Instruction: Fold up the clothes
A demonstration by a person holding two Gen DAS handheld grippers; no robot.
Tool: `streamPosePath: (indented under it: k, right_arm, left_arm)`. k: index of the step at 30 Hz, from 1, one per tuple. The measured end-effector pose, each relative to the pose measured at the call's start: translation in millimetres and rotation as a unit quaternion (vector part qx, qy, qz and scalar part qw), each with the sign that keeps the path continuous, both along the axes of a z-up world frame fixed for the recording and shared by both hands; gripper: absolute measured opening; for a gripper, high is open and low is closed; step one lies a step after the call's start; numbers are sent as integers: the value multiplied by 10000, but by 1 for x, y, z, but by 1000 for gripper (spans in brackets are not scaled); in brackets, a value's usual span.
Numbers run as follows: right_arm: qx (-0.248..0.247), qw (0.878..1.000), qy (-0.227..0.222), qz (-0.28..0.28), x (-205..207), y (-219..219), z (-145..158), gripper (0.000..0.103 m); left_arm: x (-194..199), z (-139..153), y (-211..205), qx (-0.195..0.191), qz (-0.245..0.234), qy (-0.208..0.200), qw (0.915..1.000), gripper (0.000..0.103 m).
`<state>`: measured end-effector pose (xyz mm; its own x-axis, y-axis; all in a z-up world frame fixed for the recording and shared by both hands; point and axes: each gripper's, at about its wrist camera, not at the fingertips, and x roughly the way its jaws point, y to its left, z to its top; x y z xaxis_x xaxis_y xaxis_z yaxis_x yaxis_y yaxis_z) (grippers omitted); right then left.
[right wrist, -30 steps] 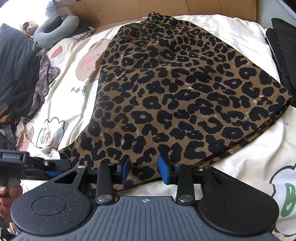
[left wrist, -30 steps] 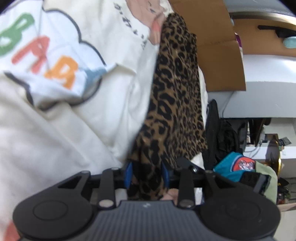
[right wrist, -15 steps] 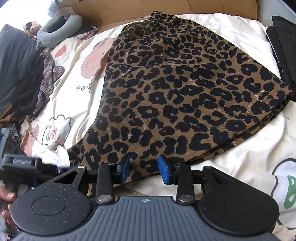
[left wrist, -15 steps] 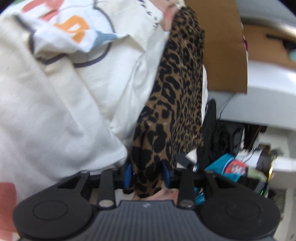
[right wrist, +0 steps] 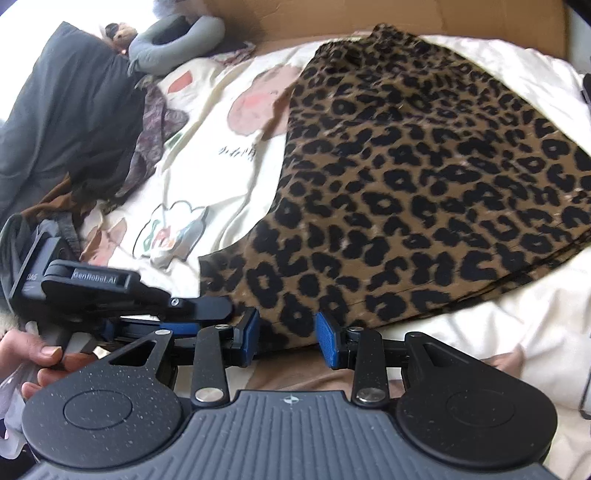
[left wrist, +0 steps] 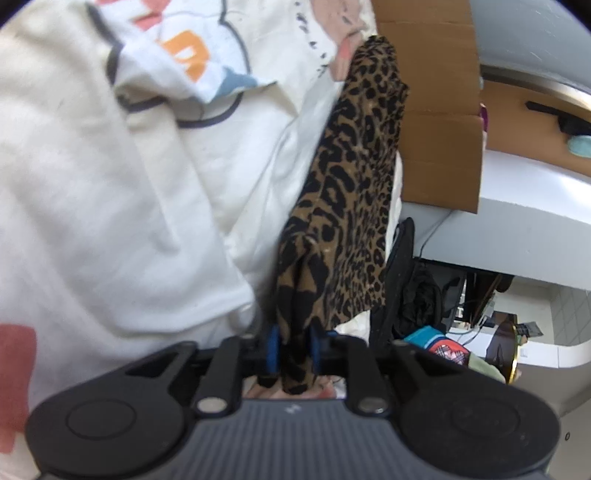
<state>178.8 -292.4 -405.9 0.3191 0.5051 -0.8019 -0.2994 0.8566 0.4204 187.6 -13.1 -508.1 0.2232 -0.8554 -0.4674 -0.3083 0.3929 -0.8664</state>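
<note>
Moved since a second ago: the left gripper's pads have drawn in from a wider stance and now pinch the near-left corner; that corner has bunched and pulled inward, bending the skirt's left edge
Cream bedsheet [right wrist: 229,173]: soft, rumpled cotton with cartoon prints in pink, orange and green; it carries the garment and wrinkles beside it
Leopard-print skirt [right wrist: 424,177]: the task's thing, a flared, fan-shaped piece of brown fabric with black spots, lying mostly flat on the sheet with its narrow waist far from the cameras and its wide hem toward the grippers; stacked edges show at the right corner, so it seems to lie in layers
Cardboard [right wrist: 332,14]: stiff, plain brown panel behind the waist end
Left gripper [left wrist: 293,350]: clenched on a gathered wad of the skirt's corner, blue pads pressing the cloth from both sides
Right gripper [right wrist: 286,332]: released, blue pads spread with the hem edge lying between them, nothing pinched
Risk, slipping: the cloth looks thin and limp, so a bunched wad may creep out of the left pads if it is pulled hard
Risk, uneven fold: with only one corner held, lifting would likely drag the hem askew and crease the layers
Risk, sheet snag: closing the right pads low may catch the bedsheet too
</note>
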Motion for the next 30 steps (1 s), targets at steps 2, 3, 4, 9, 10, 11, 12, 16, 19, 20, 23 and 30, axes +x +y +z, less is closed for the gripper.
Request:
streamPosePath:
  k: [2, 3, 4, 9, 10, 11, 12, 16, 19, 20, 23, 30]
  right_arm:
    - [21, 10000, 32, 70, -3, 3, -2, 41]
    - [31, 9999, 47, 105, -5, 5, -2, 41]
    - [41, 9999, 63, 140, -6, 6, -3, 41]
    - [93, 9994, 142, 314, -14, 15, -7, 41]
    - [103, 9992, 158, 349, -16, 16, -8, 41]
    - [114, 9990, 174, 384, -17, 18, -9, 41]
    - [124, 9989, 190, 419, -19, 19, -9, 41]
    - [184, 9982, 257, 512, -24, 22, -11, 41]
    - [265, 9979, 316, 491, -24, 15, -8, 41]
    - [280, 9980, 330, 466, -25, 11, -7, 41]
    - [294, 9987, 327, 270, -24, -5, -5, 41]
    - [699, 9945, 414, -656, -15, -54, -7, 41]
  left_arm:
    - [1, -1, -5, -19, -7, 1, 10000, 41]
    - [1, -1, -6, -27, -20, -16, 10000, 44]
    - [2, -1, -8, -32, -29, -17, 10000, 45]
    - [1, -4, -15, -73, -25, 66, 9999, 45]
    - [0, -5, -15, -85, -19, 83, 9999, 45]
    - [-1, -5, -17, -93, -39, 103, 9999, 45]
    - [-2, -5, -19, -101, -68, 123, 9998, 45]
    - [-5, -6, -21, -13, -154, 108, 9998, 25]
    - [-6, -8, -18, -10, -142, 139, 9998, 14]
    - [-6, -7, -17, 3, -158, 110, 9998, 12]
    - [-5, -1, -16, 91, -258, 31, 9996, 11]
    - [2, 20, -18, 115, -360, -76, 9993, 10]
